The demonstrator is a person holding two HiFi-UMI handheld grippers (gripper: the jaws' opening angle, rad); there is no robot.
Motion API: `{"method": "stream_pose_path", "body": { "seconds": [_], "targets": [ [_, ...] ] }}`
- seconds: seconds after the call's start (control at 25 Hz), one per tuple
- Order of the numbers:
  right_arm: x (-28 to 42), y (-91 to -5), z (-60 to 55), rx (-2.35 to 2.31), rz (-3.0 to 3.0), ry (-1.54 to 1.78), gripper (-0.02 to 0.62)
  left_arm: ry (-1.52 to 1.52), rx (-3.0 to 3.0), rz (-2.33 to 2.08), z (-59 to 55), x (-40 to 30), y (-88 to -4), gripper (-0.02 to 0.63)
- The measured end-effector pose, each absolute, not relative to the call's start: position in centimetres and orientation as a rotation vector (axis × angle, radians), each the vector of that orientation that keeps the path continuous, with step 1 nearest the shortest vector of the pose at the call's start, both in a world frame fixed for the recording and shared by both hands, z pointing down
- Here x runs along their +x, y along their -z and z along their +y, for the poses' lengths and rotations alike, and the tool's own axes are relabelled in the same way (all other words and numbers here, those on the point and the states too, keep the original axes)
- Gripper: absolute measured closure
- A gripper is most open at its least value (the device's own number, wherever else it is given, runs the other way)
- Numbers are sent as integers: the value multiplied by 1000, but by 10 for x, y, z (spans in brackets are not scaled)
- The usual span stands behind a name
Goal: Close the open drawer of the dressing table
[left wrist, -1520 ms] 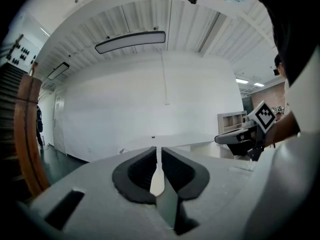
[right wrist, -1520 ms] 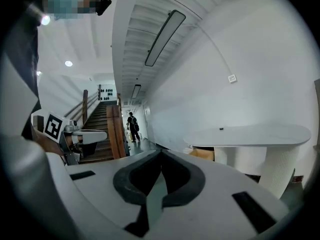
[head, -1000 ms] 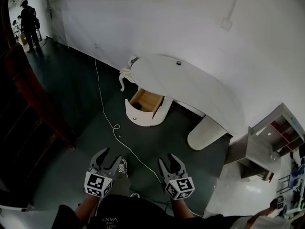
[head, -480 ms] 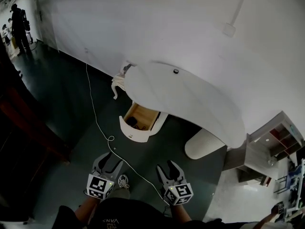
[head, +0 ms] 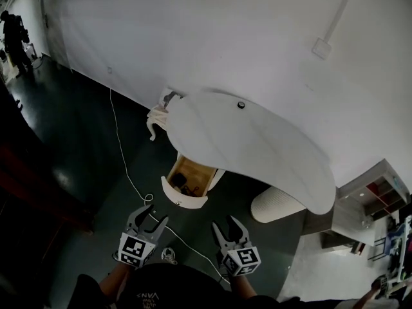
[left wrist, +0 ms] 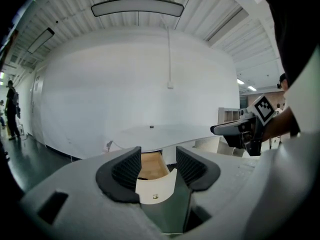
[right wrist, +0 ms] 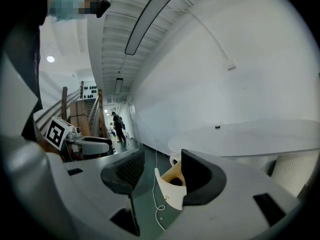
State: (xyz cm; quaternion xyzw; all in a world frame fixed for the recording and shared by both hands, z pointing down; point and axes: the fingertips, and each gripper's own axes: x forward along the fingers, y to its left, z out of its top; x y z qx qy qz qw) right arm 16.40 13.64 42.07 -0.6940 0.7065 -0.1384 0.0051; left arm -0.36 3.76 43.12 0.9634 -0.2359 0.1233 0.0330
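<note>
Drawer is hanging open beneath the left end of the dressing table, just above the middle of the head view and at about twelve o'clock from both grippers. Its curved white front is carrying a small knob, its inside is showing bare wood, and something dark is lying in it. At three o'clock from it a ribbed white pedestal is propping the oval top, where a small dark object is resting. At eleven o'clock a white piece with a curved leg is standing by the table's end. A white cable is trailing down the dark floor from eleven o'clock, looping just left of the drawer and crossing the stretch between drawer and grippers. The left gripper is holding its jaws spread, gripping nothing, well apart from the drawer. The right gripper has just been opening its jaws; they are standing wide with only the distant drawer framed between them. Far off, a person is standing at ten o'clock and a shelf unit at three o'clock.
</note>
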Motion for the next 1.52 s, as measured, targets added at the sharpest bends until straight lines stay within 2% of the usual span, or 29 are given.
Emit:
{"method": "stream_pose_path", "body": {
  "seconds": [0.52,0.88,1.52],
  "targets": [
    [178,-432,52,-2124,2334,442,377,-399,2886,-880,-26,-10,-460,393],
    [203,-448,-2,-1969,2520,544,379,-436,2776,-1033,-48,17,-485,393],
    [232,-495,-52,-1827,2693,628,379,-613,2648,-1018,-48,63,-614,393]
  ]
}}
